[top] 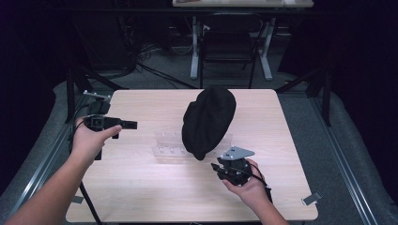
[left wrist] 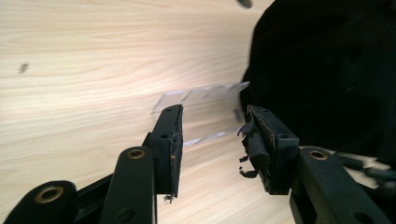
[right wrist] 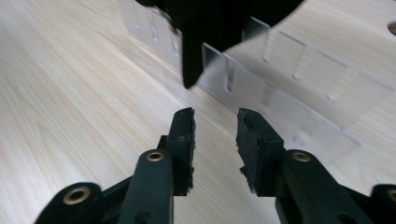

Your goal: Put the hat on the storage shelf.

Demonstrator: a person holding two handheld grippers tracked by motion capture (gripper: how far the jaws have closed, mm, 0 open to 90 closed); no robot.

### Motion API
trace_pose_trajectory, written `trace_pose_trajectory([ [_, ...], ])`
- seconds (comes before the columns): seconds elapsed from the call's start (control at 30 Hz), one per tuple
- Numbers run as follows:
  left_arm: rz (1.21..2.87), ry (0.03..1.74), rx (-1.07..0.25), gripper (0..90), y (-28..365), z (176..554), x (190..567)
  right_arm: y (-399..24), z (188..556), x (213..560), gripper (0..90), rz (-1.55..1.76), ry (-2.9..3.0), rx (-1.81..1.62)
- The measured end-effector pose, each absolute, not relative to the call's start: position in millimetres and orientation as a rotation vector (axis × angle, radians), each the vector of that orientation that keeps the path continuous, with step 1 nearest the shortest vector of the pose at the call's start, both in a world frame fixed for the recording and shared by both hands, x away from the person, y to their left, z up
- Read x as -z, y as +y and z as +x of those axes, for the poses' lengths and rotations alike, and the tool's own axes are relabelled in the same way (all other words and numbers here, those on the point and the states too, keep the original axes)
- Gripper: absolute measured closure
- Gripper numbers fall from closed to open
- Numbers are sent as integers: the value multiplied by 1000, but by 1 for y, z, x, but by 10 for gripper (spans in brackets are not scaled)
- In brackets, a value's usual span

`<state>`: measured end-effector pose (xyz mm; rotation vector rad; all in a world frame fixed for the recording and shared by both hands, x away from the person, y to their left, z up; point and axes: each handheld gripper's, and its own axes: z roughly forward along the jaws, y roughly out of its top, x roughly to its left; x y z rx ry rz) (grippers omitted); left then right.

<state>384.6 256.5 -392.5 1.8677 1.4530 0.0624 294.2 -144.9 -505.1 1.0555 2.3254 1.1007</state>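
A black fabric hat (top: pixel 209 122) is draped over a clear acrylic stand (top: pixel 169 143) in the middle of the wooden table (top: pixel 141 192). My left gripper (top: pixel 133 125) hovers left of the stand, pointing right at it. In the left gripper view its jaws (left wrist: pixel 212 116) stand open with nothing between them, the stand (left wrist: pixel 201 100) and hat (left wrist: pixel 327 70) just beyond. My right gripper (top: pixel 215 168) sits near the hat's lower tip at the front right. In the right gripper view it is open (right wrist: pixel 215 116) and empty, a short way from the hat's hanging edge (right wrist: pixel 191 70) and the stand (right wrist: pixel 280 74).
A black chair (top: pixel 227 44) and a desk's white legs (top: pixel 195 51) stand on the floor beyond the table's far edge. Dark stand legs (top: pixel 70 89) rise at the left and right of the table. A small grey clip (top: pixel 311 198) sits at the front right corner.
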Motion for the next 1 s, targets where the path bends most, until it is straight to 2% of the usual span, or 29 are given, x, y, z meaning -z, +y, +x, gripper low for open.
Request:
trace_pose_trajectory([
  [0.1,1921,1443,-128,560,260,377,403,-159,292,510,623,1093,2307,-1107],
  [0.43,1950,1454,-196,526,271,368,431,-185,286,517,555,1150,2284,-1085],
  [0.8,1986,1450,-274,516,274,356,461,-200,283,523,535,1194,2233,-1108],
  [1.0,1930,1447,-309,528,277,344,483,-208,282,530,535,1216,2213,-1073],
])
